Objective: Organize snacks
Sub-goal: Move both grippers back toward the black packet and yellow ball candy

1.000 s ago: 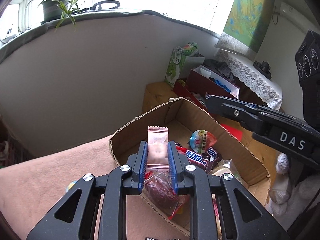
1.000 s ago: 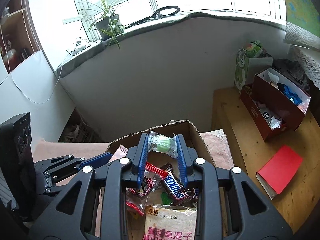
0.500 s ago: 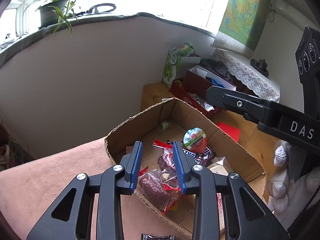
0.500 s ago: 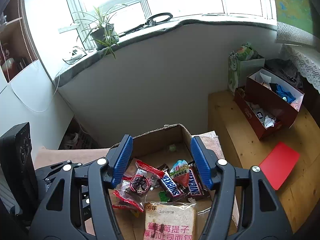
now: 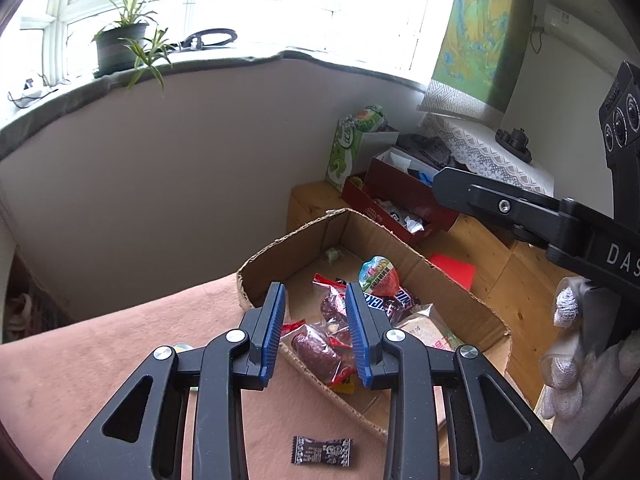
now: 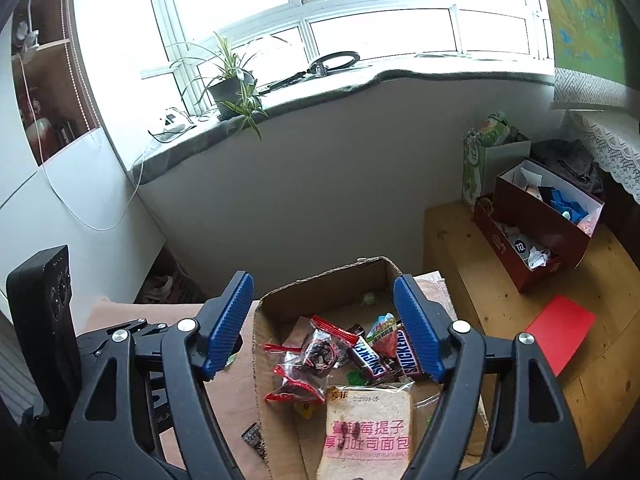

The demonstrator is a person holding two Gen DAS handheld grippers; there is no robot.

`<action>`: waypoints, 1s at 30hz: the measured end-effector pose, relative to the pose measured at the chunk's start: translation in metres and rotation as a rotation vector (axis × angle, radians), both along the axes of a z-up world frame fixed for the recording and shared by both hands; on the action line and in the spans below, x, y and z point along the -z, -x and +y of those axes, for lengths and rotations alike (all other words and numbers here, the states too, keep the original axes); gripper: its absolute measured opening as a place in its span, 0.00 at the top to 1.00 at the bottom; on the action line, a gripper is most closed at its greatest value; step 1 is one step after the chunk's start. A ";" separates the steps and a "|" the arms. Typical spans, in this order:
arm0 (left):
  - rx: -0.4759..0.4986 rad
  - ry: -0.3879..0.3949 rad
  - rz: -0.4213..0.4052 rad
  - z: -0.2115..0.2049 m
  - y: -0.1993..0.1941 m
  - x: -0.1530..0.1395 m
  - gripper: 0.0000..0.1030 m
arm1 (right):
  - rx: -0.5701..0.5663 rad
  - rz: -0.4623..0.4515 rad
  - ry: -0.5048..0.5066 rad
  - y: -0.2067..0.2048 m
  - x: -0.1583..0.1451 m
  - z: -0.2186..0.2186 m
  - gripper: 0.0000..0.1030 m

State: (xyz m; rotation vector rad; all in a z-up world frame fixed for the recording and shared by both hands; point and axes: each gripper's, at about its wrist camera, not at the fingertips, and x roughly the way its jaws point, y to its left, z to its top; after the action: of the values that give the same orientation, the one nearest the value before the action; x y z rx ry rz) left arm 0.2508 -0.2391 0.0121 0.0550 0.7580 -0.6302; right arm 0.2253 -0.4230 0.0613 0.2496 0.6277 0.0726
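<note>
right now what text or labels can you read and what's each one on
"SNICKERS": on the two brown chocolate bars in the cardboard box.
"202509 05": on the bread packet, above pink Chinese characters I cannot read surely.
"DAS": on the right tongs, cut off by the frame edge.
Black sachet and green carton: print too blurred.

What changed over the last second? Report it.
Both grippers let go. The left gripper dropped its pink wafer packet, the right gripper its small green candy, now lying at the far end of the cardboard box; its jaws are opening. Both pulled back. The other snacks stayed put.
</note>
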 end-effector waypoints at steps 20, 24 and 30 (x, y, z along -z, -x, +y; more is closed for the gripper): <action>-0.098 0.037 -0.003 0.095 0.026 0.002 0.71 | -0.169 0.021 -0.048 0.081 0.026 0.079 0.27; -0.138 0.040 0.031 0.124 0.028 0.017 0.71 | -0.211 0.060 -0.043 0.094 0.051 0.101 0.27; -0.185 0.061 0.076 0.155 0.027 0.033 0.71 | -0.276 0.147 0.018 0.089 0.088 0.143 0.27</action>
State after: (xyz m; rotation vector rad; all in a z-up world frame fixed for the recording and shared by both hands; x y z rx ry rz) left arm 0.2235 -0.0841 -0.0204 -0.0950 0.8061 -0.4808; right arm 0.1364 -0.2805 -0.0266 0.1503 0.8062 0.3162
